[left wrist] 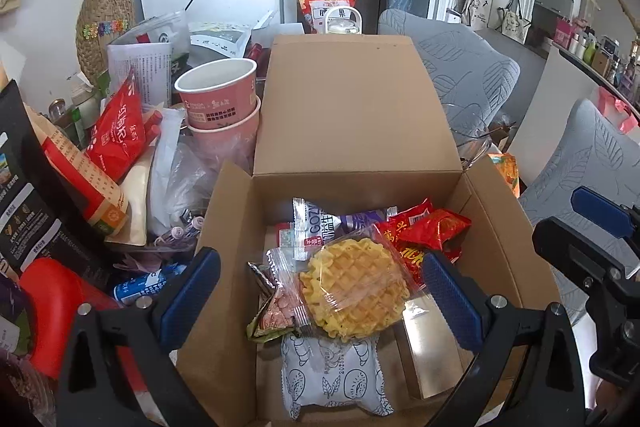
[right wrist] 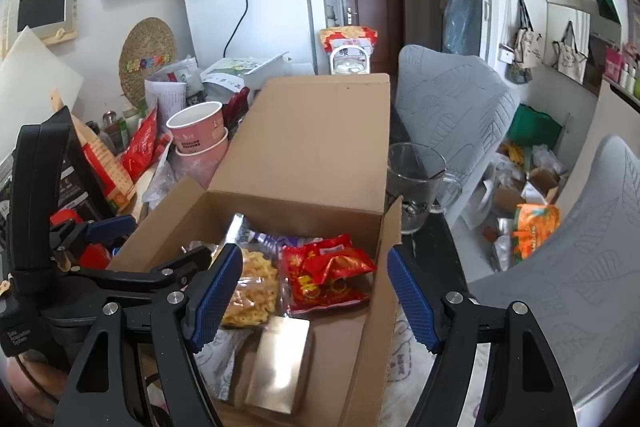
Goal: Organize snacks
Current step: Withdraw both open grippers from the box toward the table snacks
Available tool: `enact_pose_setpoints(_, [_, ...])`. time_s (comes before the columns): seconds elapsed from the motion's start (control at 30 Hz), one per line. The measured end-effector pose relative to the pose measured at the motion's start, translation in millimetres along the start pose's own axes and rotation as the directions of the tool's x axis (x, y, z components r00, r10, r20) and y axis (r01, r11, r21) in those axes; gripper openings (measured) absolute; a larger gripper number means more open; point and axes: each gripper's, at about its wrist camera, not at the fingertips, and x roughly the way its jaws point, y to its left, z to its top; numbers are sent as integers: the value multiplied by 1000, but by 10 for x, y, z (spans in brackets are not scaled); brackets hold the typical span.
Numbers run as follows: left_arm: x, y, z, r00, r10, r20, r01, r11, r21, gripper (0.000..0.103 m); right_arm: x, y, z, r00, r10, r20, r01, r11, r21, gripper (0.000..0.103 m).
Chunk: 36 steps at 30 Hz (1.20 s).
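Note:
An open cardboard box with its lid raised holds several snacks: a round waffle in clear wrap, a white patterned packet, red packets, a gold packet and a purple-and-white packet. My left gripper hovers open above the waffle, holding nothing. My right gripper is open too, above the box's right side, over the red packets and the gold packet; nothing is between its pads.
Stacked pink paper cups, a red bag and other clutter crowd the table left of the box. A glass mug stands to the box's right. Grey chairs are beyond it, with bags on the floor.

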Motion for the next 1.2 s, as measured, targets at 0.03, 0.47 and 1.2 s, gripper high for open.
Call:
enact_pose_setpoints(0.03, [-46,-1,-1,1000,1,7,-1,1000,1,103,-52,3,6,1000,0,8,0,1000,0,76])
enact_pose_setpoints(0.47, [-923,3,-26,992,22,124,-24,1000,10,103,-683,135,33,996,14,93,-11,999,-30,76])
enact_pose_setpoints(1.2, [-2044,-37,-674,974,51,221,-59,998,27,103,-1683,435,-474,987,65,147,-56,996,-66,76])
